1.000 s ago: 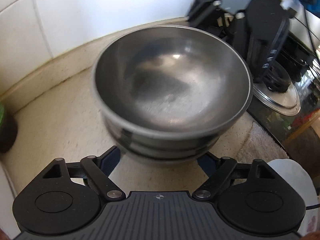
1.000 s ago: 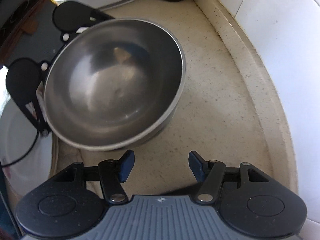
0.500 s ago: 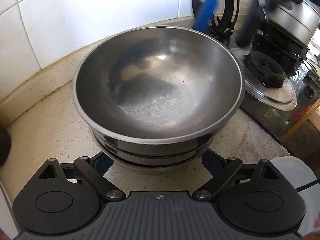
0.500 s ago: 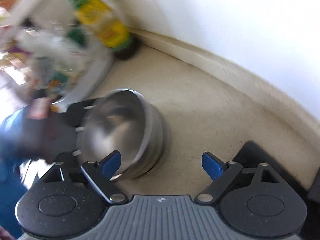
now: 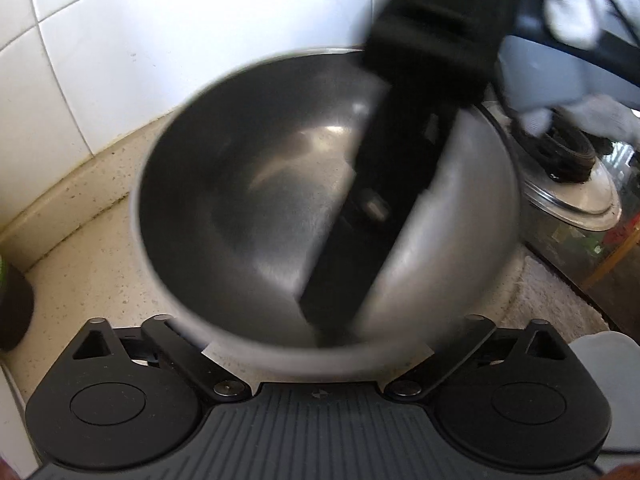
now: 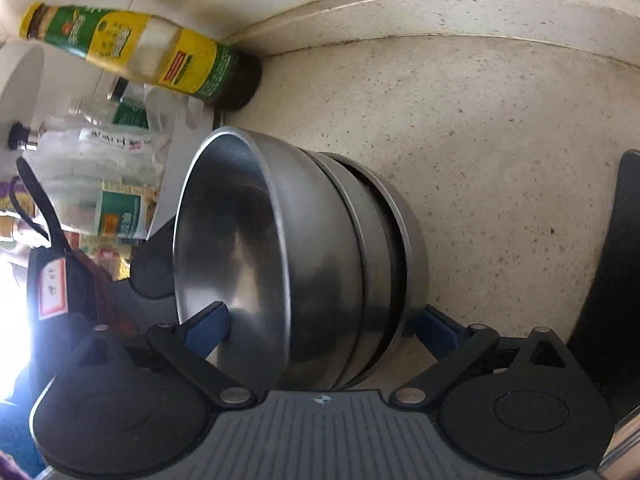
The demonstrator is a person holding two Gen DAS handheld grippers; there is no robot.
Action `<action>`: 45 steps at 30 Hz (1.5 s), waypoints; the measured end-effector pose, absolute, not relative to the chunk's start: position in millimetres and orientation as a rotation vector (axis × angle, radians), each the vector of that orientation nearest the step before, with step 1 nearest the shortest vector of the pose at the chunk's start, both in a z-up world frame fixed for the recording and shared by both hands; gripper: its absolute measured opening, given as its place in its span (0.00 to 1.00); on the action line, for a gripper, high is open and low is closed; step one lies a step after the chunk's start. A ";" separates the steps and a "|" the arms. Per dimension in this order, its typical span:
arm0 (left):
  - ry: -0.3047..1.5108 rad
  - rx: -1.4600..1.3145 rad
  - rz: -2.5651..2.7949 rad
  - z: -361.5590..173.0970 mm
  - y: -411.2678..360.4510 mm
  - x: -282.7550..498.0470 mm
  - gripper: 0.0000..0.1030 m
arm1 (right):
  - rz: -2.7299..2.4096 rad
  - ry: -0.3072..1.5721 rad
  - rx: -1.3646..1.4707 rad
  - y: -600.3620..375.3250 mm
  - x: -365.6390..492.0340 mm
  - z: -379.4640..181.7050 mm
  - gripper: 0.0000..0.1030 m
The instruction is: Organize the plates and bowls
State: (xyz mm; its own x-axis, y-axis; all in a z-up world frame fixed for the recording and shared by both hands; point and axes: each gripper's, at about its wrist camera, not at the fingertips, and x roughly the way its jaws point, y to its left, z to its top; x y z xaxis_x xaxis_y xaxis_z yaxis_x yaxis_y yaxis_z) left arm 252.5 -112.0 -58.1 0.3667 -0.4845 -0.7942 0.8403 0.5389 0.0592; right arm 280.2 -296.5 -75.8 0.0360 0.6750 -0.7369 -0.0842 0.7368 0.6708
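Both grippers' fingers (image 6: 208, 330) wider around bowls (image 6: 280, 248)

Both grippers' jaws opened; right gripper (image 5: 404, 184), blurred, seemingly reaches across bowl stack (image 6: 304, 264).

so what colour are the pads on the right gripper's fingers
Blue pads, clearest in the right wrist view.

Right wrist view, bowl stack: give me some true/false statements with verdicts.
1. The steel bowls are nested in one stack. True.
2. The right gripper has its jaws shut on empty air. False: they stand wide, one finger inside the top bowl, one outside the stack.
3. The sauce bottle has a yellow and green label. True.
4. The stack sits on a wooden tray. False: it rests on the speckled counter.
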 end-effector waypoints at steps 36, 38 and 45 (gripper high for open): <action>0.857 0.482 -0.752 -59.1 -142.3 251.1 1.00 | 0.558 1.313 0.526 -287.3 274.2 -70.5 0.78; 0.854 0.480 -0.745 -58.1 -143.7 249.9 1.00 | 0.561 1.302 0.519 -286.7 273.4 -65.7 0.78; 0.814 0.480 -0.722 -47.3 -143.1 243.8 1.00 | 0.573 1.256 0.502 -284.3 263.8 -42.5 0.78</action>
State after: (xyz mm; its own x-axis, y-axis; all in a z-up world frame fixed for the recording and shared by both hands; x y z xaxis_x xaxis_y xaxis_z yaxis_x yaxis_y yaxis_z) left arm 243.8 -143.1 -47.3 0.4747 -0.3903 -0.7889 0.7369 0.6664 0.1137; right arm 263.8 -284.3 -42.5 0.2067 0.6510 -0.7304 -0.1256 0.7580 0.6400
